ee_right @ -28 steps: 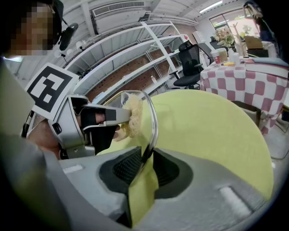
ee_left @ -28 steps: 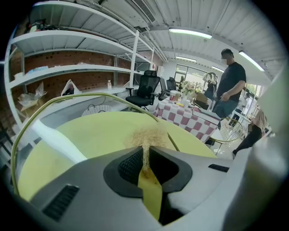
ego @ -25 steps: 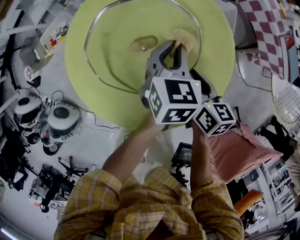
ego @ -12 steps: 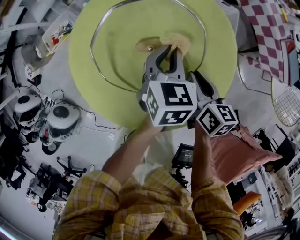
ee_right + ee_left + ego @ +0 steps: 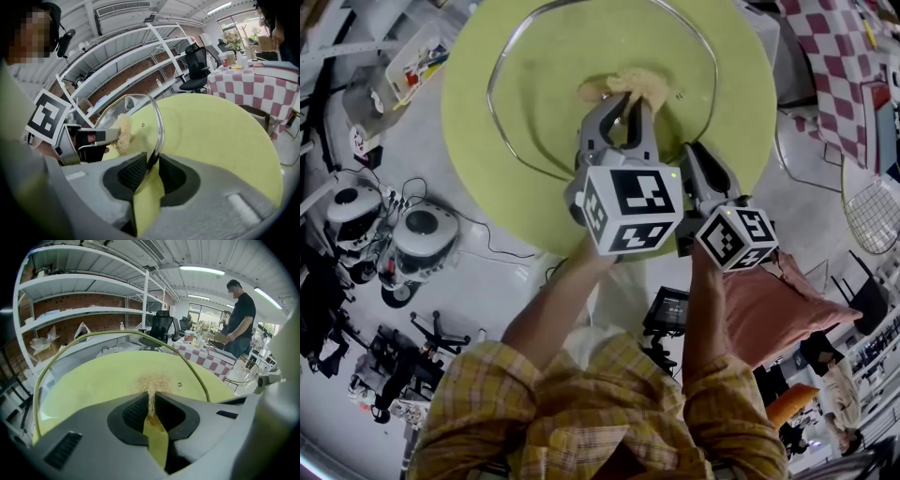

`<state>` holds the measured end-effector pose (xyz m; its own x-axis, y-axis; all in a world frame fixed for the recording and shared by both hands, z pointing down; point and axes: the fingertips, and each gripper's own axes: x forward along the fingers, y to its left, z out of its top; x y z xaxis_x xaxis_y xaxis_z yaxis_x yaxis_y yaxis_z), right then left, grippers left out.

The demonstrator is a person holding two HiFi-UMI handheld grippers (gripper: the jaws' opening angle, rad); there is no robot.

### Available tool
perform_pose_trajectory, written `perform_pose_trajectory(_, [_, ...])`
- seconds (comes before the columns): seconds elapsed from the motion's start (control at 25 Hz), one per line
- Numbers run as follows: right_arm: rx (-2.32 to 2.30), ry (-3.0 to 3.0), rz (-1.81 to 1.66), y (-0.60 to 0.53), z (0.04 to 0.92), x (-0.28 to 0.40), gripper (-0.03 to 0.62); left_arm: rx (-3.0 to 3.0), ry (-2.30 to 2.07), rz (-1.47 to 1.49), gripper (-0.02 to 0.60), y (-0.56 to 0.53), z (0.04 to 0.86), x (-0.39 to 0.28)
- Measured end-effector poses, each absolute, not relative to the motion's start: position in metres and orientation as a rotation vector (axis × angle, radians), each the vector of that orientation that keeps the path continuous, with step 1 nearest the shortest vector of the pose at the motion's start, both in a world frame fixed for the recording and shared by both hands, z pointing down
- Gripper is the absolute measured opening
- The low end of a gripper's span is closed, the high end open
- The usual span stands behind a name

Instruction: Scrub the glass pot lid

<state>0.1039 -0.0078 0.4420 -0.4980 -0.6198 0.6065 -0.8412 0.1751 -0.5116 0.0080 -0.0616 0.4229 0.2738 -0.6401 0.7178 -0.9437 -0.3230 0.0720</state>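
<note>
The right gripper has its 2 jaws closed partway on the metal rim of the glass pot lid, holding it tilted over the round green table. The left gripper clamps a tan scrub pad that lies against the glass near the lid's centre.

- From the head, steeply down onto the round green table; left gripper and right gripper close under the lens.
- From behind the left gripper's jaws, low and near the tabletop, facing across it toward the shelves and a checkered table.
- From behind the right gripper's jaws, likewise low, facing across the table toward the shelves, with the left gripper seen side-on.
- Shared by all three: the tabletop, the glass pot lid and the scrub pad.
</note>
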Motion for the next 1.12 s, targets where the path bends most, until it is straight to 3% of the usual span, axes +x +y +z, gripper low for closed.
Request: perform_pose_trajectory(1.12, [1.407,-2.199,1.222,-0.008,0.44,0.105,0.08,2.003,-1.555,0.875,0.045,-0.05,0.41,-0.074])
